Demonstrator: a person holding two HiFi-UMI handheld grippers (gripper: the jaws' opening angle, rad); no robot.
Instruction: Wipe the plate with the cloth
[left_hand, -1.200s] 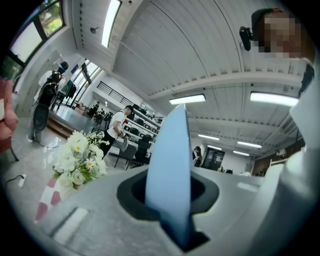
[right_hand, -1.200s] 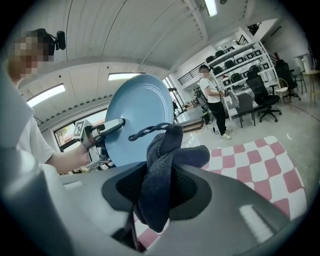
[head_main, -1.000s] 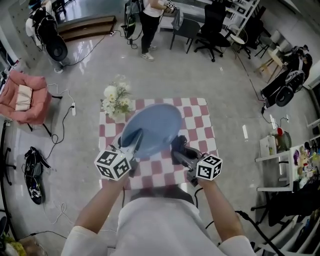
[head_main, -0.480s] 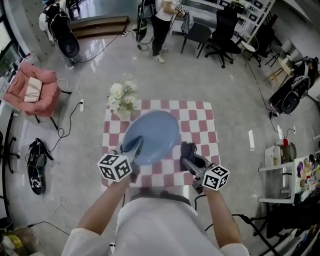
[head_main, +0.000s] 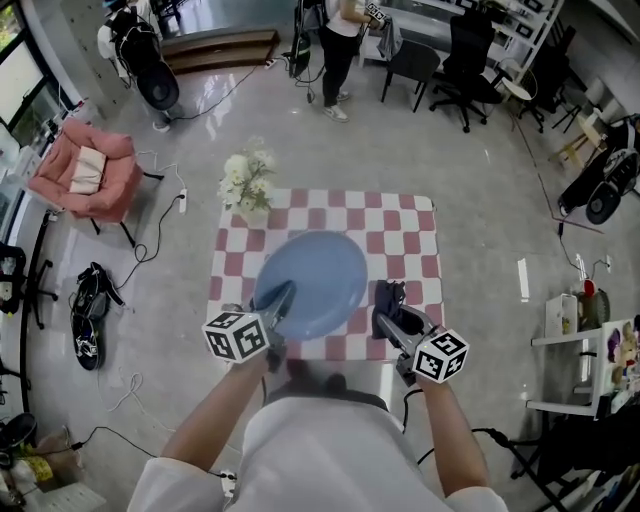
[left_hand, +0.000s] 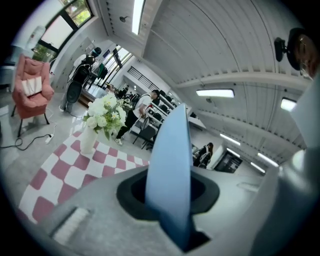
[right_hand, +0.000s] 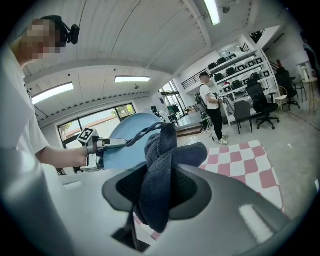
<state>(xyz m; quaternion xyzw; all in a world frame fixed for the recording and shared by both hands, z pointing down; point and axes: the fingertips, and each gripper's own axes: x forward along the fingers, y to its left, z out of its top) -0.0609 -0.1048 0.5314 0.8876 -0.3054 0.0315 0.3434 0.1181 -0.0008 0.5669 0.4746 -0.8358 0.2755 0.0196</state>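
— How is the plate (head_main: 312, 280) held?
— It is pinched by its 7 o'clock rim in the left gripper (head_main: 279, 302), over the table (head_main: 405, 235).
— And the cloth (head_main: 387, 296)?
— It is clamped, bunched, in the right gripper (head_main: 392, 312), at the plate's 4 o'clock, seemingly just apart from it. No contact is seen; the wiping is judged left to do.

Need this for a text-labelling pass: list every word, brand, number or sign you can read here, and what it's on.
Readable text: none.
Left tongs' marker cube and right tongs' marker cube: black-and-white square patterns only, no letters or digits.
Round blue plate and dark blue cloth: plain, no print.
White background shelves: items too small to read.
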